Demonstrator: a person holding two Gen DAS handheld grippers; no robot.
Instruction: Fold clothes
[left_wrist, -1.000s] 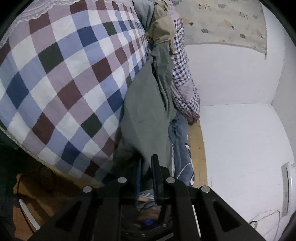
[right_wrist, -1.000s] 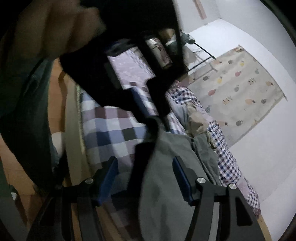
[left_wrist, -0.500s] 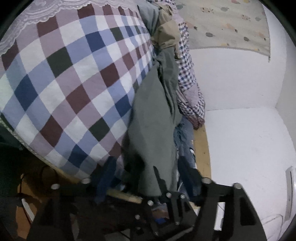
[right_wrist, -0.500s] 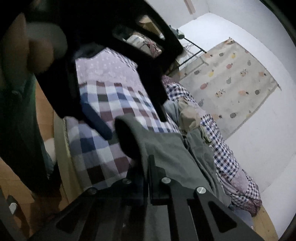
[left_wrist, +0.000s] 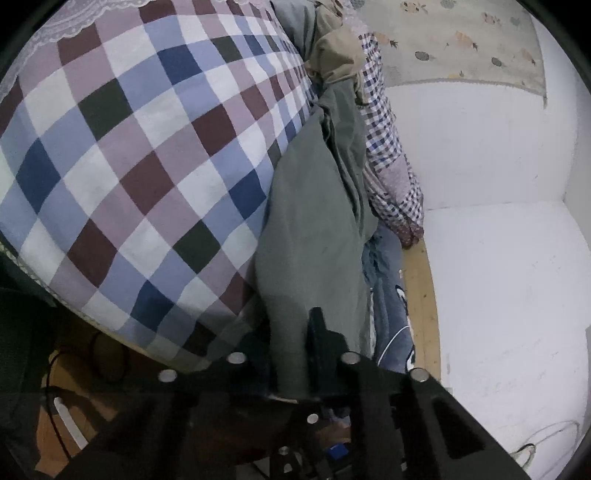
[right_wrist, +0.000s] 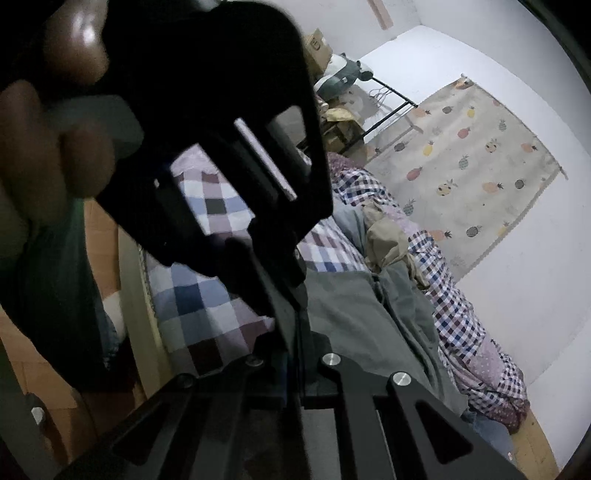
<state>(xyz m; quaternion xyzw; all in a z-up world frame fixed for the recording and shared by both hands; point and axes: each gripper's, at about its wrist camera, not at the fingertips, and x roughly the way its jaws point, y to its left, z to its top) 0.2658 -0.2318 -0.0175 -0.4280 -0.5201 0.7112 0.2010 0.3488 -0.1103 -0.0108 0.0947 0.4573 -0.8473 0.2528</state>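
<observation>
Since 0.5 s ago, left tool (left_wrist: 295, 354) gone from apart to clamped on grey-green garment (left_wrist: 314, 229); right tool (right_wrist: 295, 354) still pinching it too. Garment draped over checked bed (left_wrist: 147, 147) edge, unfolded. Clothes pile (right_wrist: 454, 306) untouched; folding barely begun.

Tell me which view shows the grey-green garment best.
The left wrist view: the grey-green garment runs unobstructed from the clothes pile down the checked blanket into the left gripper. In the right wrist view the left gripper's dark body covers the upper part of it, leaving a shorter stretch visible above the right gripper.
</observation>
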